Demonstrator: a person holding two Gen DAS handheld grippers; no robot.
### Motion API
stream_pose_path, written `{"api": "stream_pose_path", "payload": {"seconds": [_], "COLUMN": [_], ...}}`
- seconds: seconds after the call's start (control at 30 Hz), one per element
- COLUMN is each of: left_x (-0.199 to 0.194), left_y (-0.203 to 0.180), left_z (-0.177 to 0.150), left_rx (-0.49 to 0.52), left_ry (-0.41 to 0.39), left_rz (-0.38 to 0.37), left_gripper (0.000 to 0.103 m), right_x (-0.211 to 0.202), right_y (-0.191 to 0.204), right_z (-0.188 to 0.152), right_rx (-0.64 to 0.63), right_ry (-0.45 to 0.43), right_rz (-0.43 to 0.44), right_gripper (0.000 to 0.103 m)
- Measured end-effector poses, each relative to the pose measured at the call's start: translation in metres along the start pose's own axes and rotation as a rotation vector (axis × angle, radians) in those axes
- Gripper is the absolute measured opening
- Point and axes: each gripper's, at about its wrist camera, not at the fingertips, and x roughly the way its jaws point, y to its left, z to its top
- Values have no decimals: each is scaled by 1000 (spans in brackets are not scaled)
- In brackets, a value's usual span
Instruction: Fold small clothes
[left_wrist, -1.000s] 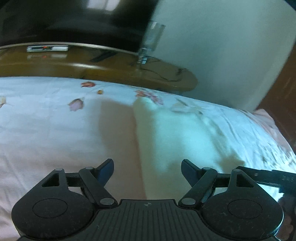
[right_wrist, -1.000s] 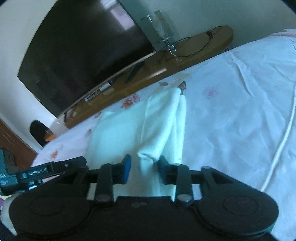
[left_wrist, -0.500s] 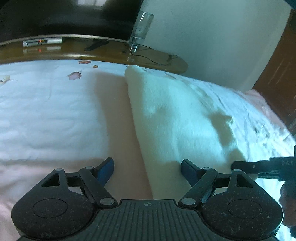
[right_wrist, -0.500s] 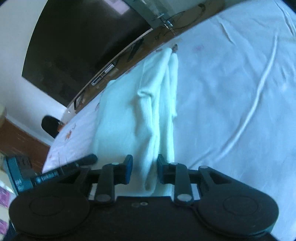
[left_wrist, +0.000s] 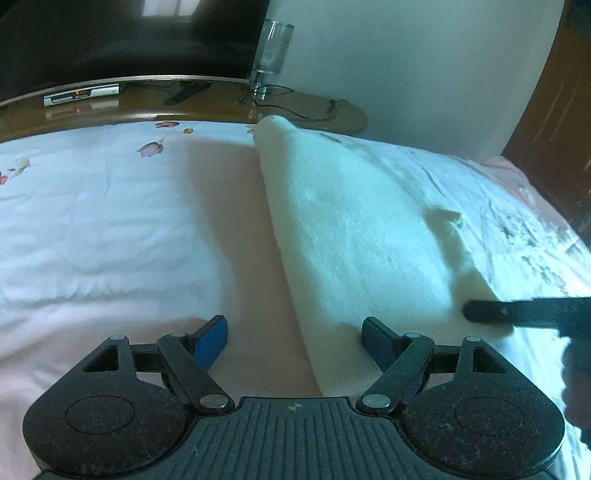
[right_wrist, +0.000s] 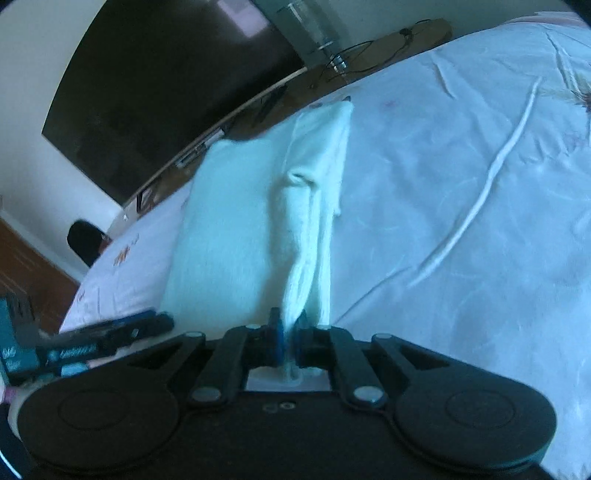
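One white garment (left_wrist: 354, 236) lies on the bed sheet (left_wrist: 110, 221), folded lengthwise into a long strip that runs away from both cameras toward the wooden shelf (left_wrist: 207, 107) at the foot of the bed. There are two grippers. The left gripper (left_wrist: 293, 338) stands wide open, its two blue-padded fingers (left_wrist: 212, 338) spread apart; the near end of the garment's left folded edge lies between them, with the right finger over the cloth and the left finger over bare sheet, and whether either touches is not clear. The right gripper (right_wrist: 286, 338) is nearly closed, its fingers pinching a bunched ridge of the garment (right_wrist: 236, 229) at its near right side, so that the cloth rises in a narrow pleat from the jaws. In the right wrist view the left gripper's finger shows as a dark bar at the lower left (right_wrist: 110, 334); in the left wrist view the right gripper's finger lies as a dark bar across the garment's near right corner (left_wrist: 524, 312). On the shelf stand one glass lamp base (left_wrist: 271, 48), one set-top box (left_wrist: 81, 98) and one remote (left_wrist: 186, 94), beneath one dark television screen (left_wrist: 122, 37). One white cord (right_wrist: 491, 177) trails across the sheet to the right of the garment.
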Motion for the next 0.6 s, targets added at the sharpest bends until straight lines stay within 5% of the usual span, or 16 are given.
{"api": "stream_pose_path", "payload": {"seconds": [0.13, 0.37, 0.6], "left_x": [-7, 6, 71], "left_y": [0, 18, 17], "left_z": [-5, 56, 96], "left_rx": [78, -71, -84], "left_ry": [38, -141, -73], "left_rz": [32, 29, 41], "left_gripper": [80, 80, 80], "right_x": [-13, -16, 28], "right_y": [13, 34, 18], "right_z": [6, 38, 88], "right_rx": [-56, -157, -121], "right_ry": [-48, -194, -161], "right_rz": [-37, -140, -181], "right_gripper": [22, 34, 36]}}
